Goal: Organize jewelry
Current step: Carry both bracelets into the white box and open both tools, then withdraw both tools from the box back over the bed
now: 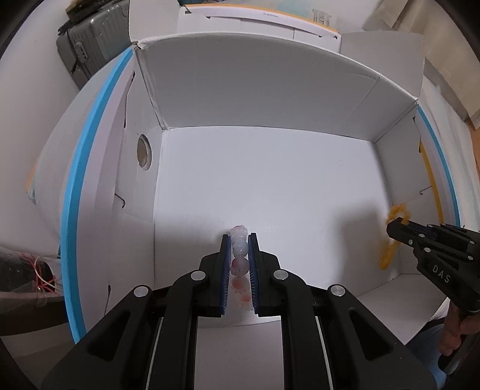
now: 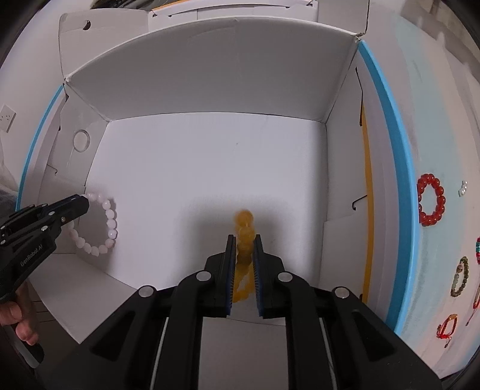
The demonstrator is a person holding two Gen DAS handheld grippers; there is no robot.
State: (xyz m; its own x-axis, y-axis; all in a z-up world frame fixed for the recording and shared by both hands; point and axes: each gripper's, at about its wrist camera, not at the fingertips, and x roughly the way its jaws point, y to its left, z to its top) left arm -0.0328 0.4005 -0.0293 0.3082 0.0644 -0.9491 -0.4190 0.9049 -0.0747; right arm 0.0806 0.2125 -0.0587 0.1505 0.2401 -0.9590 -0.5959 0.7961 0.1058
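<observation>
A: What carries everything?

B: A pale bench [image 2: 432, 126] with a blue edge [image 2: 399, 180]. On it stands an open white cardboard box [image 2: 210, 75], flaps up; beyond it lies another white carton [image 1: 258, 21], and a grey suitcase [image 1: 90, 45] stands by the wall.

A: How many pieces of jewelry?

B: Two bead bracelets in the box, both held. Outside, on the bench, one red bracelet [image 2: 431, 200], one olive-green one [image 2: 460, 276], a reddish-orange one [image 2: 447, 327] and a small pearl piece [image 2: 463, 187]; a few more at the edge are too cut off to count.

A: And the tools?

B: The left tool [image 1: 239, 240] is pinching the pale pink bracelet [image 2: 102, 222] near the box's left wall, beads hanging toward the floor of the box. The right tool [image 2: 244, 240] is pinching the yellow bracelet [image 2: 244, 228] the same way, nearer the right wall.
</observation>
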